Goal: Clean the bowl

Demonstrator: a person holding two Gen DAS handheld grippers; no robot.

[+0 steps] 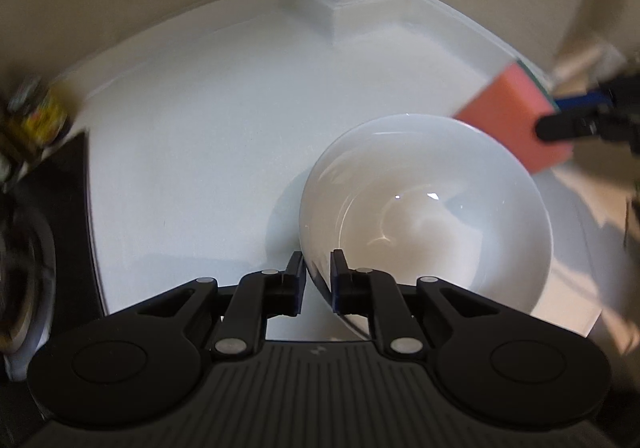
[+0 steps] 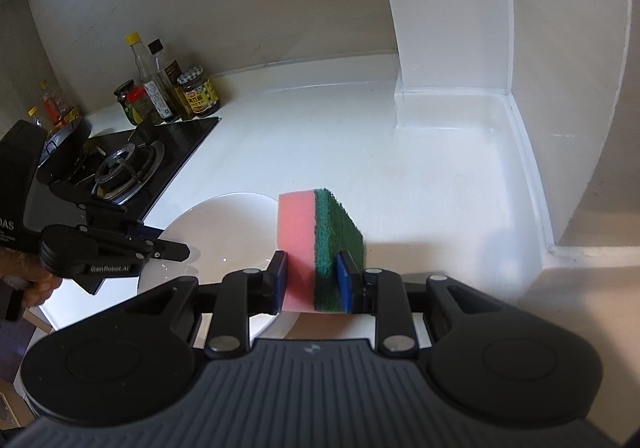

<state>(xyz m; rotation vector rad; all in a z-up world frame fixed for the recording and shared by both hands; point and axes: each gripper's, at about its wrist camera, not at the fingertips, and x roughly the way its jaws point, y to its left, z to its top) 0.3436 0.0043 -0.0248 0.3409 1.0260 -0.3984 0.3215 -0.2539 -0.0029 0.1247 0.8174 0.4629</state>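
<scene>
Right now I have the left tool (image 1: 318, 280) straddling the near rim of the white bowl (image 1: 432, 207), 1 finger outside the wall and 1 inside, the jaws narrow around the rim; I cannot tell for sure whether the pads are pressing on it yet. The bowl sits on the white desk (image 1: 208, 151), just beside the black stove (image 2: 132, 163), and I judge that this rim hold is there to keep it from sliding once scrubbing begins. My right tool (image 2: 311, 280) is clamped tight on the sponge (image 2: 320, 244), pink foam toward the bowl and green scouring pad away from it, held upright just above the bowl's far edge. It is not yet inside, so wiping has not begun.
</scene>
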